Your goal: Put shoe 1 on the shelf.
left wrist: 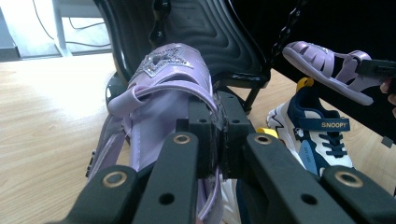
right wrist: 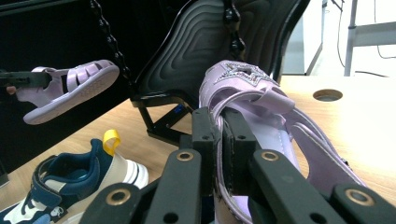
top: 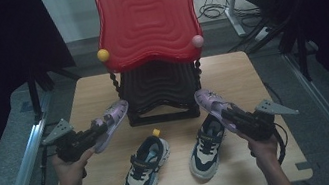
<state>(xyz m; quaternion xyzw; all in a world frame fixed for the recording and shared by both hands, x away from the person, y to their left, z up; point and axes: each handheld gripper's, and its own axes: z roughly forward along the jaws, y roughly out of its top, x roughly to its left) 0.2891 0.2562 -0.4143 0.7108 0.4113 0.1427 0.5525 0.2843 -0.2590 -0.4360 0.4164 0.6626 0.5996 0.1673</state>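
Where legible, "SNOOPY" sneaker strap [left wrist: 335, 124]

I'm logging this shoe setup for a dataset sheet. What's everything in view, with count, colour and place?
Purple sandals: 2, lilac with glittery star; left sandal held up in the left gripper, right sandal in the right gripper, both in front of the rack.
Sneakers: 2, navy, white and cream; left sneaker and right sneaker on the table, near edge.
Shoe rack: 1, black ribbed lower shelf, centre back of the table.
Red tray: 1, wavy top shelf of the rack.
Table: 1, light wood.
Left gripper: black, jaws shut on the left sandal.
Right gripper: black, jaws shut on the right sandal.
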